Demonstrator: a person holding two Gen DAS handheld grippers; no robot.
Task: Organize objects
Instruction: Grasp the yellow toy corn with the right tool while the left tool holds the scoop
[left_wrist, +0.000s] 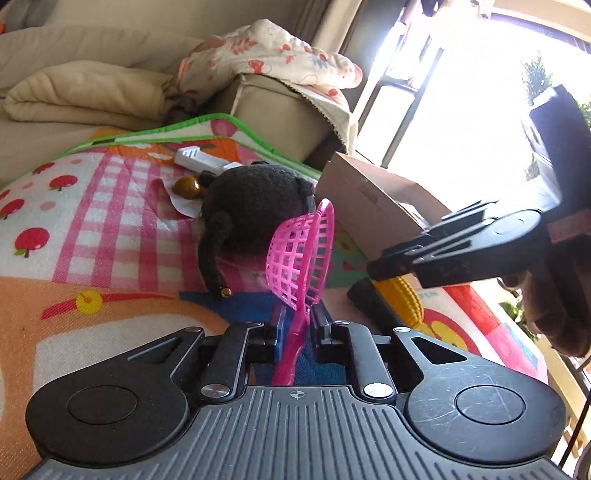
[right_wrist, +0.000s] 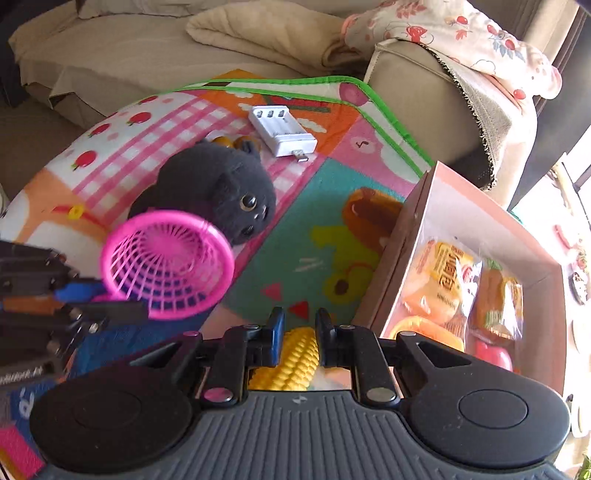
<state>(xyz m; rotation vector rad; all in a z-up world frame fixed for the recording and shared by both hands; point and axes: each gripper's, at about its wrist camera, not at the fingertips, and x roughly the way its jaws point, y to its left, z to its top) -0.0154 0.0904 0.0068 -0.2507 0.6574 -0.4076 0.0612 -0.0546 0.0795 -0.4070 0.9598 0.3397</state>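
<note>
The left gripper (left_wrist: 297, 325) is clamped on the handle of a pink mesh strainer (left_wrist: 301, 254), whose basket rises just ahead of its fingertips, tipped on edge. Directly beyond the basket lies a dark plush cat (left_wrist: 255, 206), seen here only from behind, with a white charger (left_wrist: 199, 158) and a brown rounded object (left_wrist: 188, 186) farther ahead on the patterned play mat (left_wrist: 92, 221). To this gripper's right, the right gripper (left_wrist: 373, 273) reaches in above a yellow toy corn (left_wrist: 402, 299), and a cardboard box (left_wrist: 369, 199) shows only its outer wall.

The right wrist view gives what that one hides. The right gripper (right_wrist: 299, 325) is closed on the toy corn (right_wrist: 295, 360), which sits between its fingers. The box (right_wrist: 413, 236), just right of the fingertips, stands open, with packaged snacks (right_wrist: 443, 284) and a red item (right_wrist: 495, 356) inside. Ahead and to the left, the plush cat (right_wrist: 221, 188) shows its face and amber eyes. The strainer (right_wrist: 168, 264) faces this camera mouth-on, held in from the left by the left gripper (right_wrist: 92, 295). The charger (right_wrist: 282, 134) lies beyond the cat, its slots visible. A beige sofa (right_wrist: 424, 92) with a floral cloth (right_wrist: 472, 44) backs the mat (right_wrist: 314, 229).
</note>
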